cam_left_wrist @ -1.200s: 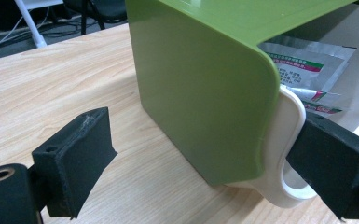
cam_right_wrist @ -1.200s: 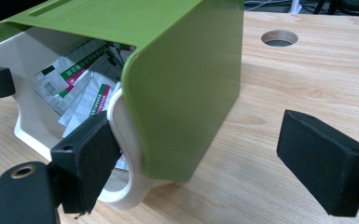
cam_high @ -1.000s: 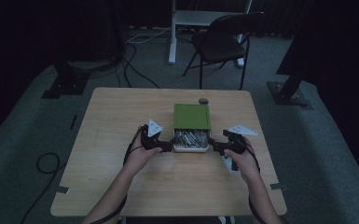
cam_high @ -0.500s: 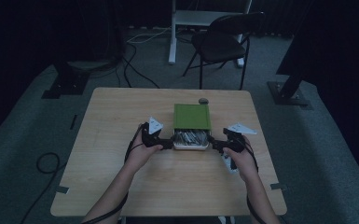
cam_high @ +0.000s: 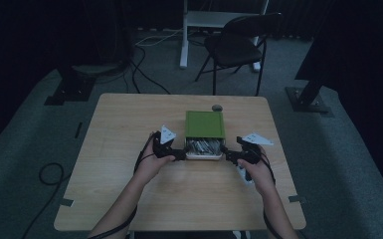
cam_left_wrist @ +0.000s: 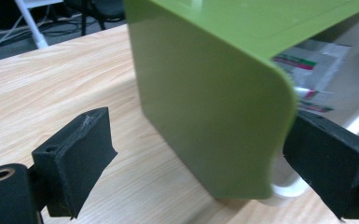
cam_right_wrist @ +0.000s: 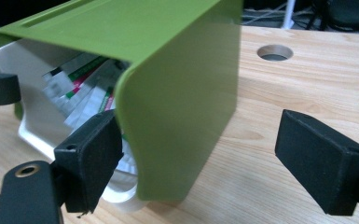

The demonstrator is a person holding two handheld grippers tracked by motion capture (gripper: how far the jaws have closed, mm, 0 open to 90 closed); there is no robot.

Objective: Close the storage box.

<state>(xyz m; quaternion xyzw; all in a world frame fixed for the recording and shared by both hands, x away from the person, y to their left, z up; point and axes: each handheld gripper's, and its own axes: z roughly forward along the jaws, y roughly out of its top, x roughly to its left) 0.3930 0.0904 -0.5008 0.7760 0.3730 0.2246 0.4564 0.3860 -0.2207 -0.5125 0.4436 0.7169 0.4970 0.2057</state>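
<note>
Both forearms reach forward from the near edge, hands level and well apart. The left tongs (cam_high: 179,154) point inward with jaws spread wide; the right tongs (cam_high: 229,157) mirror them (jaws likewise parted).

Dim room, grey carpet (cam_high: 25,149), black chair (cam_high: 236,47), floor cables (cam_high: 144,59)

The box (cam_high: 205,124) stands on the table (cam_high: 129,129), behind its drawer (cam_high: 204,155). Packets (cam_high: 203,146) lie in the drawer. The left gripper (cam_high: 181,154) sits just left of the drawer, the right gripper (cam_high: 227,157) just right. A hole (cam_high: 217,107) lies behind the box. A chair (cam_high: 236,45) stands beyond the table.
</note>
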